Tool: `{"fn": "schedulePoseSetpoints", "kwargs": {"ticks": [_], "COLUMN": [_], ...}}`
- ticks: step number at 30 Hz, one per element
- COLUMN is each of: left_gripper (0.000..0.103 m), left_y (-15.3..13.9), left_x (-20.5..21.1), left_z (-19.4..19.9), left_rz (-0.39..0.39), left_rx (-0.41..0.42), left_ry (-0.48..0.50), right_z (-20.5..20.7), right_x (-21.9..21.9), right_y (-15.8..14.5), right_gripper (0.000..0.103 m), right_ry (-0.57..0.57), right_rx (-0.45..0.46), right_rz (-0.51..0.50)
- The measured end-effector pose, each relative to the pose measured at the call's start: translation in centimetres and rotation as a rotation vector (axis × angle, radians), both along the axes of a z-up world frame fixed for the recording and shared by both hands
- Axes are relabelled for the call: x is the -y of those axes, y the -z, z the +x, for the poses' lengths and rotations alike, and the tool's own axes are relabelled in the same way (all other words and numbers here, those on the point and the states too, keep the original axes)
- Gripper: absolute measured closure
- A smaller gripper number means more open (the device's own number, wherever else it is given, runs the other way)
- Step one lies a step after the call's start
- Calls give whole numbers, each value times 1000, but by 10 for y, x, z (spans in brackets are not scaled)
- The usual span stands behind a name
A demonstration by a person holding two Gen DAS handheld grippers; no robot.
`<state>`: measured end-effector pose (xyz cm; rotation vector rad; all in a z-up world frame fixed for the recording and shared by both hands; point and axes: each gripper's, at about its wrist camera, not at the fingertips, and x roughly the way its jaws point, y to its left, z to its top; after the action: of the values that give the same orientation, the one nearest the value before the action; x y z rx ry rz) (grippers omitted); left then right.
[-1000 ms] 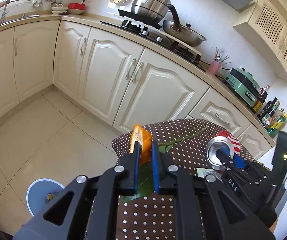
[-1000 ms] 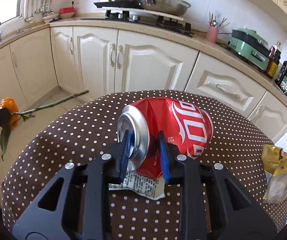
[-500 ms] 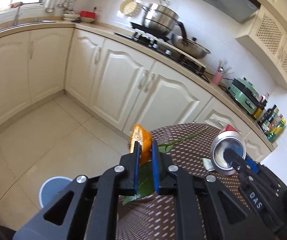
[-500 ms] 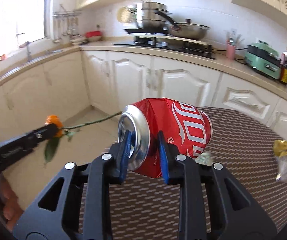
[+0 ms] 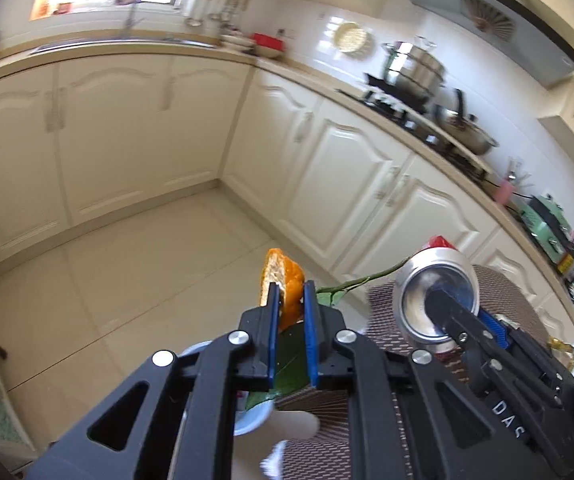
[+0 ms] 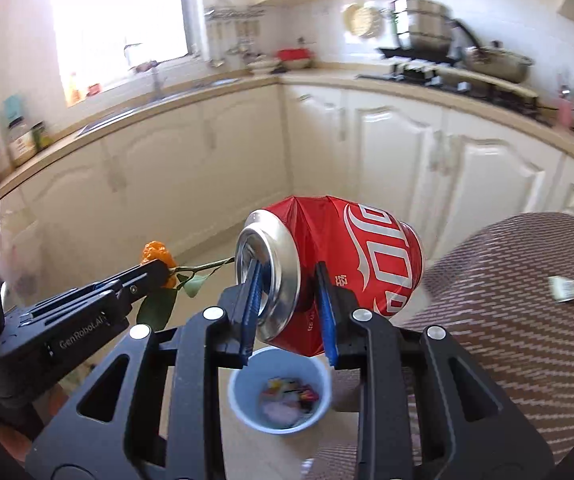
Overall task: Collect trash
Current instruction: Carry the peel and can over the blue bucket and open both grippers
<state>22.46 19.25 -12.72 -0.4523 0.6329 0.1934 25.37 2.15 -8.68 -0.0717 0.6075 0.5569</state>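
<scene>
— Red aluminium, dented on top: that cola can [image 6: 339,264] is clamped in the right gripper [image 6: 289,312], one blue pad inside the mouth, the other pressed on the outside wall. It hangs off the edge of the bench [image 6: 519,320], right above the bin [image 6: 280,394].

— And the other hand?

— Left gripper [image 5: 291,334] has its jaws closed on a piece of orange peel [image 5: 281,292], with a green stem and leaves [image 5: 351,284] trailing from it. From that side the bin shows only as a pale rim under the jaws, so the peel seems to be over it or close beside it; I can't tell exactly.

— So how far along would you say they are?

— Partway. The pale blue bin on the floor already has some colourful scraps at the bottom, though they're too blurred to name. Both pieces are lifted clear of the dotted cloth, but neither is dropped yet.

— Anything left on the bench?

— A crumpled paper scrap [image 6: 571,294] lies on the cloth, well apart from the can. In the left view there's also something gold and crinkled [image 5: 563,348] at the far edge, likely a wrapper. I'd guess those get picked up after these two are released.
</scene>
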Motion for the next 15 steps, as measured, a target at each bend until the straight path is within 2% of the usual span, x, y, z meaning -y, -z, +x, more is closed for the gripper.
{"fn": "schedulePoseSetpoints", "kwargs": {"ticks": [2, 8, 15], "left_gripper": [92, 92, 92], "left_y": [13, 79, 165], "left_x": [-18, -60, -74], "left_z": [-4, 5, 42], "left_rz": [3, -24, -62], "left_rx": [-31, -178, -381], "left_ry": [-39, -99, -81], "right_z": [0, 20, 53], "right_x": [-21, -61, -66], "right_y": [14, 78, 157], "right_gripper": [77, 77, 77], "right_ry": [-33, -74, -44], "right_rx": [-30, -173, -327], "right_rz": [-5, -26, -64]}}
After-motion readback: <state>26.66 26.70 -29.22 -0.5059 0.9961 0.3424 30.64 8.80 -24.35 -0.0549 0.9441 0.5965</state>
